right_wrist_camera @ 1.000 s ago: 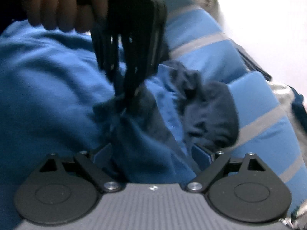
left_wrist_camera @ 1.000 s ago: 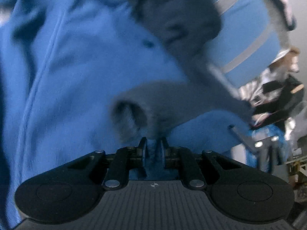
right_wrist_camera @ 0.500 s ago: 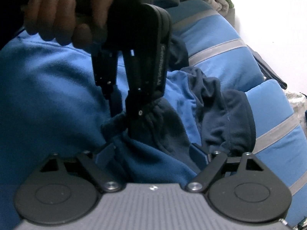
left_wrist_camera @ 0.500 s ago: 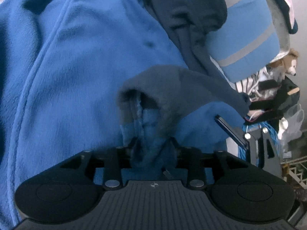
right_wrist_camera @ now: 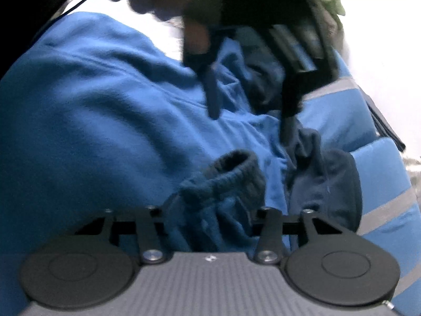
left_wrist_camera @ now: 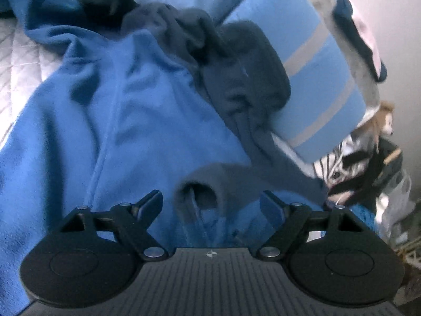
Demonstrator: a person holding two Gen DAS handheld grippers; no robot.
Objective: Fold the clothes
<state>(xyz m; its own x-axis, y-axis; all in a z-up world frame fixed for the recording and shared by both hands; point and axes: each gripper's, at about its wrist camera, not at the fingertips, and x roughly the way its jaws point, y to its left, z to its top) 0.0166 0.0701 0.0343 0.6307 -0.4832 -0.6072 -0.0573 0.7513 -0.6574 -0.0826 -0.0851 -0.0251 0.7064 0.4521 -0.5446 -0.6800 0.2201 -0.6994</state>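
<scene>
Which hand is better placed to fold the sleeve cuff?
Right, probably: the sleeve cuff sits between the right gripper jaws, which have just been closing; the left gripper has just been opening, clear of it.

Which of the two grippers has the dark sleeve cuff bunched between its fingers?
The right gripper: its jaws have just been closing around the cuff. The left gripper has just opened, its fingers clear of the fabric.

Left claw off cuff, right claw newly closing around it.
</scene>
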